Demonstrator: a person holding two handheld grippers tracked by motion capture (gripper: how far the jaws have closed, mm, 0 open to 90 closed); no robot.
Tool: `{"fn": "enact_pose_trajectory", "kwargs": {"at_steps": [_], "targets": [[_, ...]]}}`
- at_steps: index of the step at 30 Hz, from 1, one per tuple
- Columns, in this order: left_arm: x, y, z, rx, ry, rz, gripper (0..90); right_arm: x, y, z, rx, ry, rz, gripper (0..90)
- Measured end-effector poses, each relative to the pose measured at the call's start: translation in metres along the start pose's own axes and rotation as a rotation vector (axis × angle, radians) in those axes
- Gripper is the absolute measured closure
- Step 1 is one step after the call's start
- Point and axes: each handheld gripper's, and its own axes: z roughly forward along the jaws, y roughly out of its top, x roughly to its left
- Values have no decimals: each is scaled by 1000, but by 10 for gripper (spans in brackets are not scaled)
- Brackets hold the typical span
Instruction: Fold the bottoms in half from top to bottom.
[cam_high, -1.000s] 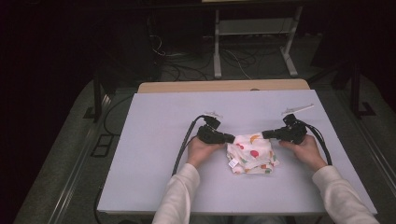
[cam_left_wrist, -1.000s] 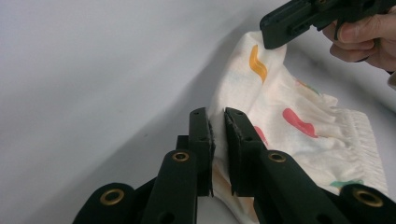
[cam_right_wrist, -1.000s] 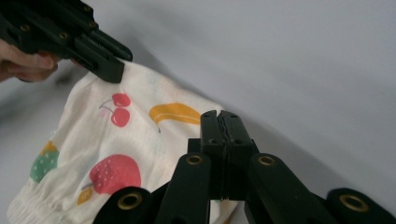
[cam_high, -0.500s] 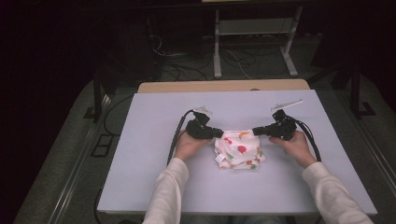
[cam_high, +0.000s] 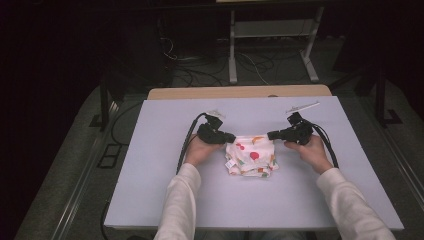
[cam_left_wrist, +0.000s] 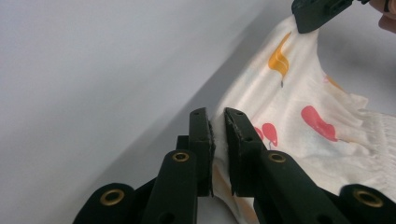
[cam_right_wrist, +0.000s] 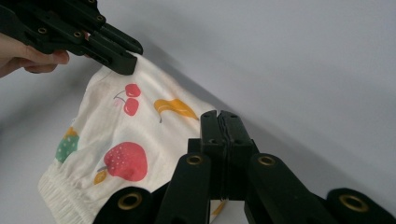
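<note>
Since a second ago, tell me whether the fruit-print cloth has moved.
Yes. The fruit-print cloth has shifted left across the table, away from its right edge.

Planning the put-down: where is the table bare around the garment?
Bare: far strip of the table beyond both grippers, the left side, the right side, and the near edge between the sleeves. Crowded: centre, where left gripper and right gripper pinch the fruit-print garment.

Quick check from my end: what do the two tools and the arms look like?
Both tools, left tool and right tool, are black, each with two flat jaws on linked bars with brass-coloured rivets. A black cable trails from each, and a grey plate sits on top. The sleeves are white.
</note>
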Motion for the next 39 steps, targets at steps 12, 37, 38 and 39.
{"fn": "enact_pose_trajectory", "kwargs": {"at_steps": [12,37,38,39], "targets": [[14,-4,-2,-37,37,-45,807,-5,5,18,-20,-37,19,880],[33,-1,6,-123,88,-103,800,-25,23,42,-48,-108,48,873],[33,-1,6,-124,84,-112,795,-26,22,43,-49,-105,52,871],[33,-1,6,-124,88,-123,775,-28,22,44,-52,-98,64,867]]}}
